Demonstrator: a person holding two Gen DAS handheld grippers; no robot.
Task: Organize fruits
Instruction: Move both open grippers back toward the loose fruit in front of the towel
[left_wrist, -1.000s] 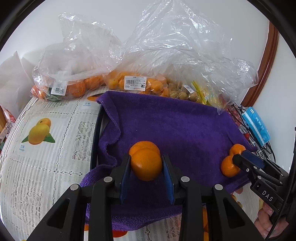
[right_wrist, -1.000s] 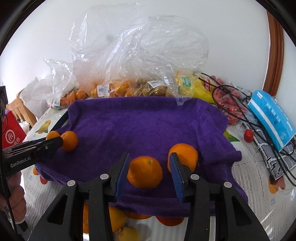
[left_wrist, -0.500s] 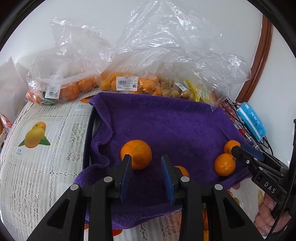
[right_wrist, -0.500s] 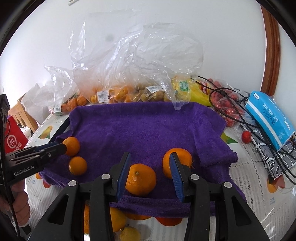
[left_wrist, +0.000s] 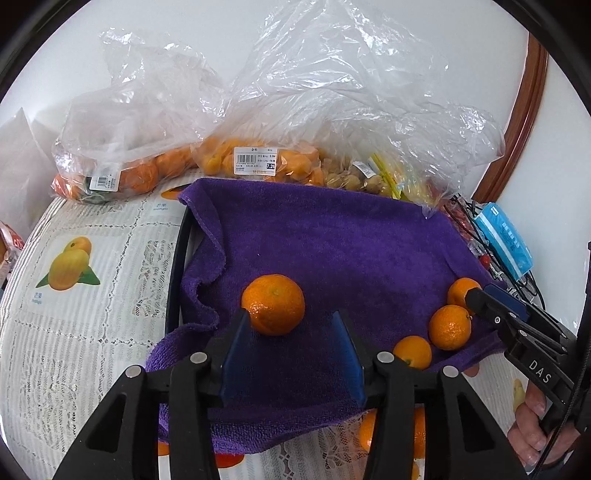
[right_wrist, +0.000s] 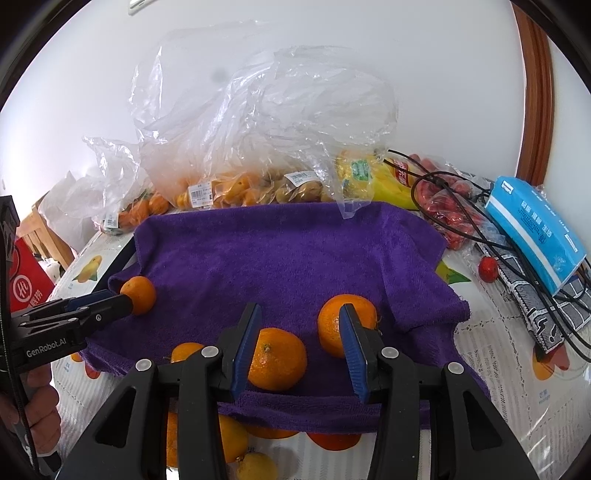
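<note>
Only our right wrist view shows the yellow bananas (right_wrist: 384, 181) and blue tissue pack (right_wrist: 535, 236); the left view alone reads the price label (left_wrist: 255, 160) on the bagged kumquats. Our left gripper (left_wrist: 291, 332) has just been opening, released, its blue ribbed pads beside a dimpled mandarin (left_wrist: 273, 309) lying on the plush purple towel (left_wrist: 332, 240). Our right gripper (right_wrist: 299, 332) stands parted around another mandarin (right_wrist: 277, 358) without pressing it.

table w/ lace cloth (left_wrist: 92, 332): purple towel (left_wrist: 332, 240), fruit bags (left_wrist: 258, 162), blue pack (right_wrist: 535, 236).
</note>
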